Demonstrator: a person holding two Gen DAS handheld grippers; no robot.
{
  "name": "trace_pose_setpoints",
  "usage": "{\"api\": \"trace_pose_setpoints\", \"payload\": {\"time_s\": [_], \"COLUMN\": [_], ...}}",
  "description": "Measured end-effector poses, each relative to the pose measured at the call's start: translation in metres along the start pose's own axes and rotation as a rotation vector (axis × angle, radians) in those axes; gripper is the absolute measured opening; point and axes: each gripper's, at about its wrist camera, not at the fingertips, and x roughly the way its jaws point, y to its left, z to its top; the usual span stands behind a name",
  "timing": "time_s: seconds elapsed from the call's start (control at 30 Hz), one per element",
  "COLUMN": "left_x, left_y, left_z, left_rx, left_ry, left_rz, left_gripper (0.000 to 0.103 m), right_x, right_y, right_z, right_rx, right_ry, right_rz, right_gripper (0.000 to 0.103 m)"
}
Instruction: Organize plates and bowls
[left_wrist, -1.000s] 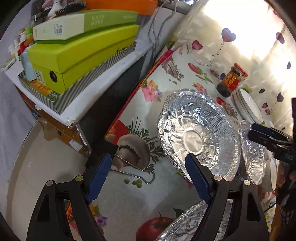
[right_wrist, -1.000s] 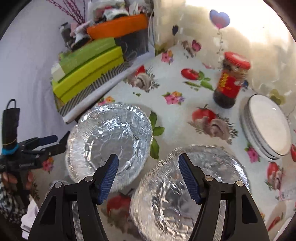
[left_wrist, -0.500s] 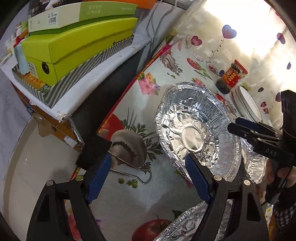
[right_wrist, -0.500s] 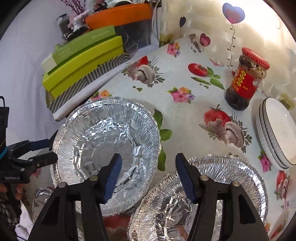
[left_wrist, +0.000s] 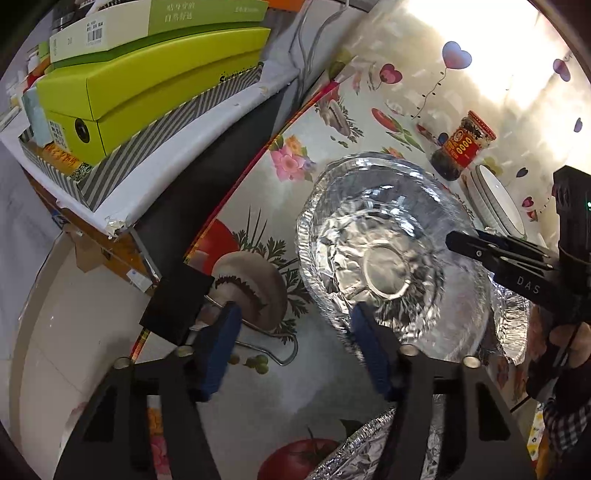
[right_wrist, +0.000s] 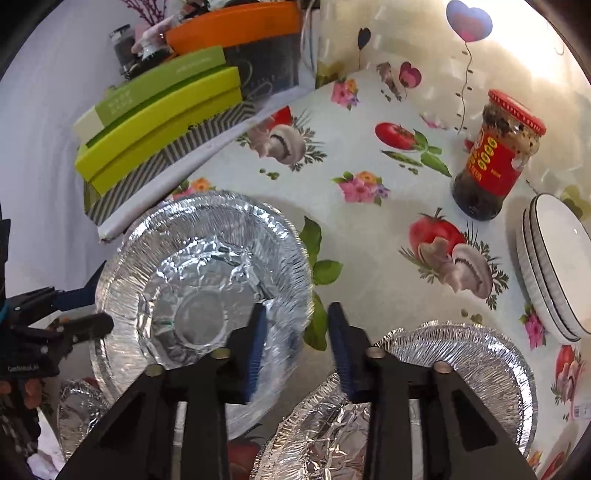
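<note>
A large foil pan (right_wrist: 199, 280) sits on the patterned tablecloth, also in the left wrist view (left_wrist: 384, 258). My right gripper (right_wrist: 295, 347) is open, its jaws straddling that pan's near right rim, one finger inside and one outside. It shows from the side in the left wrist view (left_wrist: 458, 242). My left gripper (left_wrist: 291, 343) is open and empty, its right finger at the pan's left rim; it shows at the left of the right wrist view (right_wrist: 88, 310). A second foil pan (right_wrist: 443, 387) lies lower right. White plates (right_wrist: 554, 266) are stacked at the right.
A red-labelled sauce jar (right_wrist: 495, 162) stands behind the plates. Green boxes (left_wrist: 147, 85) are stacked on a shelf left of the table. A binder clip (left_wrist: 177, 306) grips the table edge. Another foil pan (left_wrist: 362, 454) lies near my left gripper.
My right gripper has moved left onto the large pan's rim and its jaws have narrowed. My left gripper has closed in slightly toward the pan's other side.
</note>
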Motion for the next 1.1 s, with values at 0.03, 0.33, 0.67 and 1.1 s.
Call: {"api": "trace_pose_setpoints", "payload": {"time_s": [0.03, 0.33, 0.67, 1.1], "left_x": [0.0, -0.002, -0.012, -0.045], "left_y": [0.0, -0.005, -0.007, -0.029], "left_z": [0.0, 0.002, 0.005, 0.006], "left_rx": [-0.002, 0.001, -0.013, 0.043], "left_ry": [-0.001, -0.018, -0.05, -0.127], "left_rz": [0.001, -0.003, -0.028, -0.059], "left_gripper": [0.055, 0.033, 0.024, 0.024], "right_x": [0.0, -0.003, -0.015, -0.06], "right_y": [0.0, 0.009, 0.017, 0.01], "right_z": [-0.001, -0.003, -0.004, -0.013], "right_rx": [0.003, -0.009, -0.012, 0.013], "right_ry": [-0.002, -0.011, -0.043, -0.115], "right_rz": [0.002, 0.019, 0.036, 0.048], "right_gripper": [0.02, 0.012, 0.011, 0.011]}}
